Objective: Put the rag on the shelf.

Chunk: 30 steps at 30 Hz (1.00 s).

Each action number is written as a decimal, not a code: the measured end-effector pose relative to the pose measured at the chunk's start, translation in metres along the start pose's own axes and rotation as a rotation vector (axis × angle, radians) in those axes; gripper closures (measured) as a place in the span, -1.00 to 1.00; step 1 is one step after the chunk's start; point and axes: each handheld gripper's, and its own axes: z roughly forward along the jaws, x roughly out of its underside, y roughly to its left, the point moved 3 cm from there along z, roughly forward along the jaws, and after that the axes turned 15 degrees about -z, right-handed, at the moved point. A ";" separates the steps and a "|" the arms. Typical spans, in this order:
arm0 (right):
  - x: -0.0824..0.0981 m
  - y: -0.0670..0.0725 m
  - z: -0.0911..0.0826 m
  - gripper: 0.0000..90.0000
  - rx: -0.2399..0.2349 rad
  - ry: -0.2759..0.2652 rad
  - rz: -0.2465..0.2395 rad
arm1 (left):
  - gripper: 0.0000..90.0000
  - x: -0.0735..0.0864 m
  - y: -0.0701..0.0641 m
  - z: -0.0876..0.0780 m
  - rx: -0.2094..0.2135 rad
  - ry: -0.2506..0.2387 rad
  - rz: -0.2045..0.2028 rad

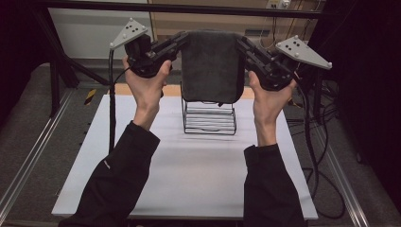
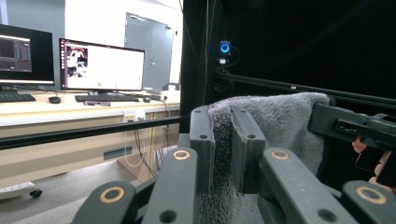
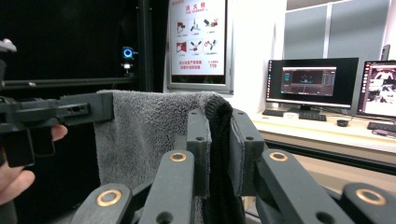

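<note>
We have the dark grey terry-cloth towel lifted and stretched between our two hands, hanging as a flat sheet over the far half of the white rectangular tabletop, so the step in hand looks to us like carrying it toward the black wire rack that stands directly beneath its lower hem. The towel's bottom edge hangs close above the rack's top wires, perhaps brushing them; we cannot tell. Our next move, we judge, calls for keeping both upper corners level and taut while lowering, so the cloth drapes over the rack rather than snagging on a wire. The near half of the table lies open for our forearms; a dark frame bar crosses behind the towel, limiting room farther out. The left gripper is pressed together on the towel's top corner, fabric pinched between its pads, and the right gripper pinches the opposite corner likewise.
</note>
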 end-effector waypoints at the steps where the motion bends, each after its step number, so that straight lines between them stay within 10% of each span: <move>1: -0.001 -0.001 0.002 0.79 0.002 0.001 -0.002 | 0.78 -0.002 0.000 0.001 0.001 -0.001 -0.003; 30: -0.020 -0.040 0.048 0.79 0.021 -0.022 0.026 | 0.78 -0.040 0.017 0.038 -0.037 -0.012 -0.007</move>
